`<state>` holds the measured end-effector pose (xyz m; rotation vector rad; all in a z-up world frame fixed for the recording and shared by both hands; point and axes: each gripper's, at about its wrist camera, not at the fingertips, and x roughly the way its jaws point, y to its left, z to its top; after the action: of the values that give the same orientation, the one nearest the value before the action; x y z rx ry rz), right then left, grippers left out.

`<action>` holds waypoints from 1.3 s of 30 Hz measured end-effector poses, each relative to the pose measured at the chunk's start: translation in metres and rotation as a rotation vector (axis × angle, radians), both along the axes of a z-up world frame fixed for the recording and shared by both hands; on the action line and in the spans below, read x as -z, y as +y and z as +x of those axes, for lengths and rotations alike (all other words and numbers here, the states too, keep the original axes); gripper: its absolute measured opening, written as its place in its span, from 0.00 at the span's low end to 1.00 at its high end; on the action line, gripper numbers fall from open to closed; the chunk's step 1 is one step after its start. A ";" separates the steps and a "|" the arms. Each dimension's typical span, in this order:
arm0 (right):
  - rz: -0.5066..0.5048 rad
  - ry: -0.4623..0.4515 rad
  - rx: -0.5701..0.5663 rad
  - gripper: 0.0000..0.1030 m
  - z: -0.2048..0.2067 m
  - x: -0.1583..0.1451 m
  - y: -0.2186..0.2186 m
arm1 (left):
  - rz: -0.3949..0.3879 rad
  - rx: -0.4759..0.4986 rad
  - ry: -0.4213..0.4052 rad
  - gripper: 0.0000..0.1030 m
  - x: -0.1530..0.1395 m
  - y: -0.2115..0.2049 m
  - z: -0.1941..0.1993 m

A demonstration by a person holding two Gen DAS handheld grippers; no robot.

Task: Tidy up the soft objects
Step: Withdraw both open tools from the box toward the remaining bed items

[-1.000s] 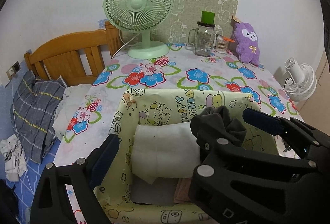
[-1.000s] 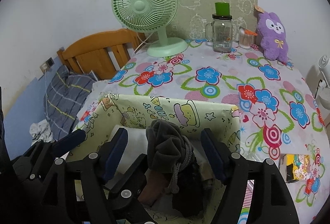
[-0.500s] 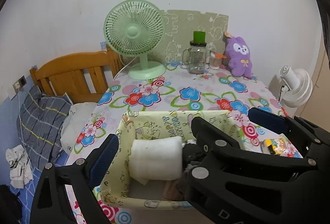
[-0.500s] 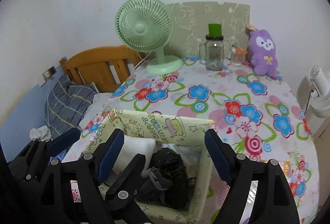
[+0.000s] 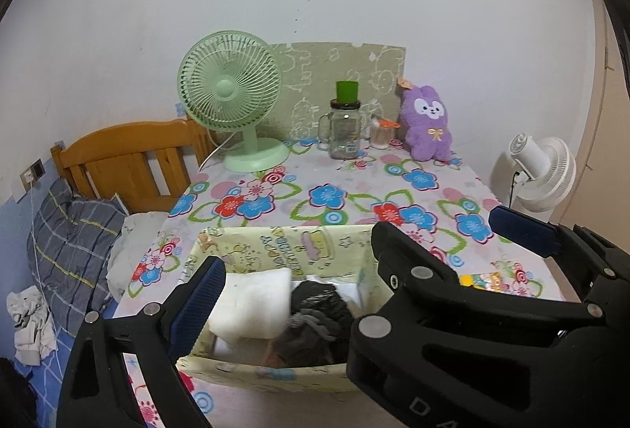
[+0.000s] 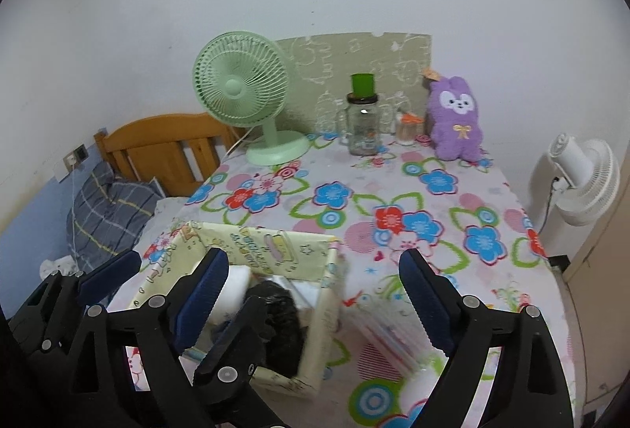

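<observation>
Both claws gape above a crumpled dark garment bunched inside the box.

A white folded cloth and dark bundle lie inside the yellow box.

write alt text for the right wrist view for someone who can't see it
The open right tool hovers empty above a flowered table, beside a yellow cartoon-print fabric box holding a white folded cloth and a dark garment. At the table's far edge stand a green fan, a glass jar and a purple plush.
</observation>
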<state>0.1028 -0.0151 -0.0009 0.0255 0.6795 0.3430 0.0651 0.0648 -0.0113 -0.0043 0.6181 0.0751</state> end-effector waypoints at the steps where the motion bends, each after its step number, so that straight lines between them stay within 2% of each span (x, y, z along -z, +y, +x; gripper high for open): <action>1: -0.003 -0.004 0.008 0.88 -0.002 -0.001 -0.004 | -0.002 0.003 -0.002 0.95 -0.001 -0.003 -0.002; 17: -0.037 -0.052 0.125 0.89 -0.017 -0.010 -0.063 | -0.042 0.084 -0.027 0.95 -0.004 -0.057 -0.005; 27: -0.045 -0.050 0.158 0.91 -0.018 -0.004 -0.093 | -0.013 0.112 -0.025 0.95 0.000 -0.087 -0.005; 39: -0.055 -0.026 0.191 0.93 -0.019 0.013 -0.119 | -0.033 0.143 0.021 0.95 0.019 -0.113 0.000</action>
<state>0.0836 -0.1346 -0.0142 0.0328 0.6544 0.1405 0.0649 -0.0486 -0.0303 0.0091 0.6392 -0.0729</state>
